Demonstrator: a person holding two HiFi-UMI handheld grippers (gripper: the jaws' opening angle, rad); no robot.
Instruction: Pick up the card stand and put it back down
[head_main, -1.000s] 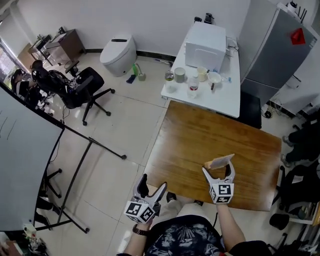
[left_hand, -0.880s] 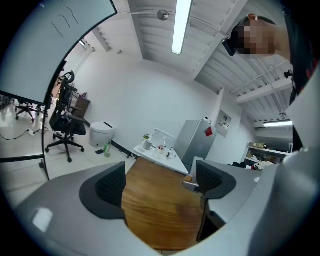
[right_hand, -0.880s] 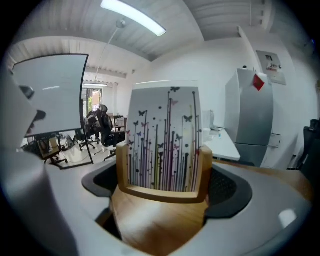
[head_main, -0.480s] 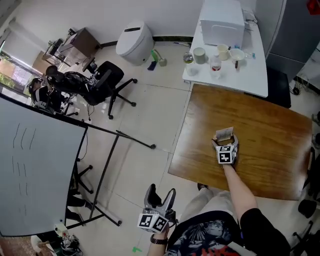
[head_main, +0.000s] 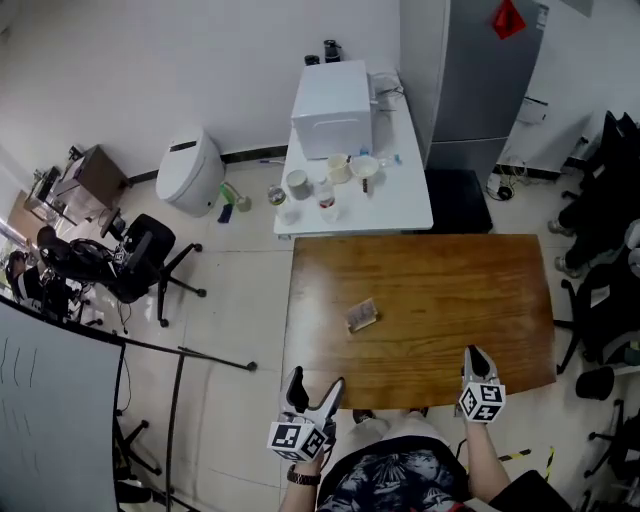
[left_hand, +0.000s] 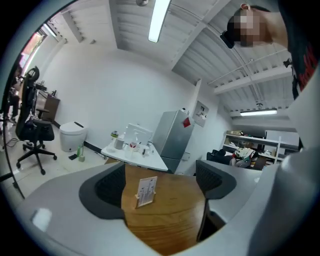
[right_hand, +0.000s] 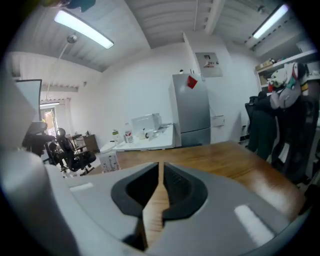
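Down it's gone: the card stand (head_main: 362, 316), a second ago up at the right gripper's jaws, now sits alone on the wooden table (head_main: 450, 290), left of middle and well apart from both grippers. It looks light and stiff, a thin card in a small wooden base, and likely to tip, so the base seems the safest hold. Print on the card is too small to read. The right gripper (head_main: 473, 358) has pulled back to the near edge, jaws closing to a sliver with nothing between them. The left gripper (head_main: 314, 385) hangs off the table's near-left corner, jaws wide and empty. The red sign on the grey fridge (head_main: 480, 80) is illegible.
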